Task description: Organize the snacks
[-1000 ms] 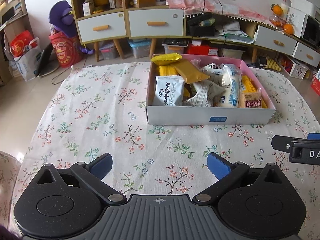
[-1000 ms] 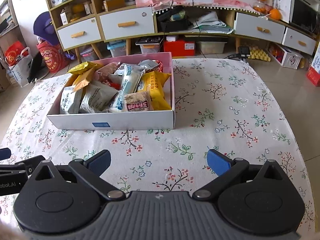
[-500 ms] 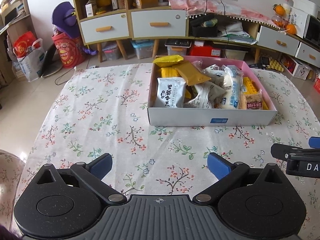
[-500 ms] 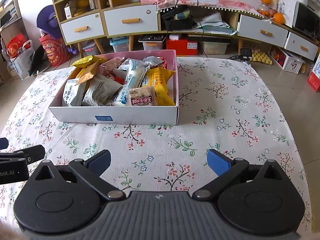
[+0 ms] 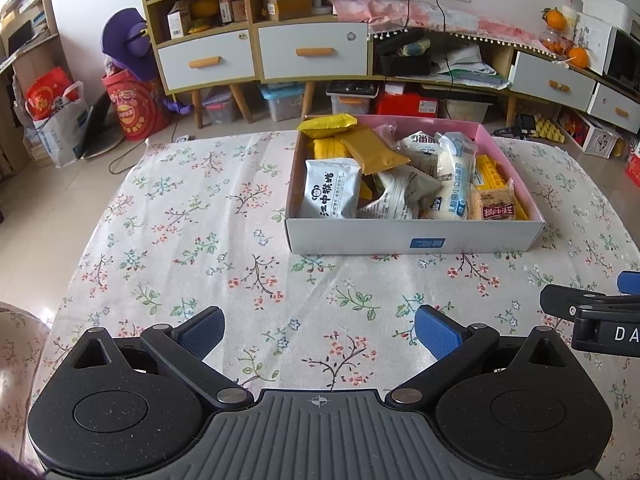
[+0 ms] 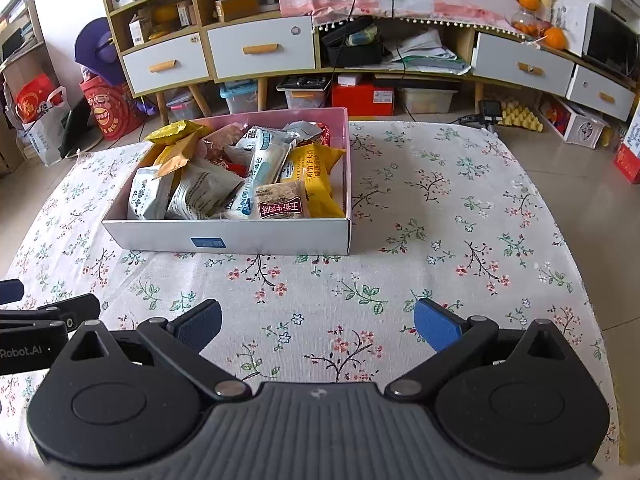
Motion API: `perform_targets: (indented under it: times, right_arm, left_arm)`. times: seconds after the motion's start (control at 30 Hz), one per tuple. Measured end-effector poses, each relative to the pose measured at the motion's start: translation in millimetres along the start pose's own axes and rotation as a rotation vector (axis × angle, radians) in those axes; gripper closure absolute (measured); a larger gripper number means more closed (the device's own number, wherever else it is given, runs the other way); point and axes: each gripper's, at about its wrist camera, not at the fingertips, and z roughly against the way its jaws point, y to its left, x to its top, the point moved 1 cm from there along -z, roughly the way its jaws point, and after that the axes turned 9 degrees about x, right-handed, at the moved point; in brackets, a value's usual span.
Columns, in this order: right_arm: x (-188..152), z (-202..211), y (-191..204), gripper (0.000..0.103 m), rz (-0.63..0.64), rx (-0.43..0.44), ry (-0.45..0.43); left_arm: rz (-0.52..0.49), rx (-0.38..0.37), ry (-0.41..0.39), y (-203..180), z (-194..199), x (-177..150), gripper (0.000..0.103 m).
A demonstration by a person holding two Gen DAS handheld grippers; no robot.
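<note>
Hovering over the near edge of the bench (image 5: 168, 216), the left gripper (image 5: 318, 330) has its jaws spread wide with nothing between its blue pads (image 5: 202, 330). The right gripper (image 6: 318, 326) hangs alongside it over the same near edge, jaws likewise released and empty; its side shows at the right border of the left wrist view, and the left one's side at the left border of the right wrist view. A floral cloth (image 6: 440, 208) covers the bench under both.

Farther back, toward the far edge and well apart from both grippers, stands a shallow box (image 5: 352, 236) with white outer walls and a pink inside. It is heaped with wrapped snacks: a white packet (image 5: 330, 190) at its near left corner, a small brown-labelled packet (image 6: 282, 204) against the near wall, a yellow bag (image 6: 314, 178) at the right wall, and a yellow wrapper (image 5: 328, 125) sticking over the far left corner.

Beyond the bench, drawer cabinets (image 6: 260, 46) line the wall.
</note>
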Motion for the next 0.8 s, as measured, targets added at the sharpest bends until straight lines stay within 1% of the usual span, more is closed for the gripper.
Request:
perform_targets:
  times: [0.8]
  right_arm:
    - [-1.3,2.0,1.0,0.000,0.018,0.002,0.006]
  left_arm:
    - [-0.012,-0.011,0.002,-8.8,1.9,-1.7,0.001]
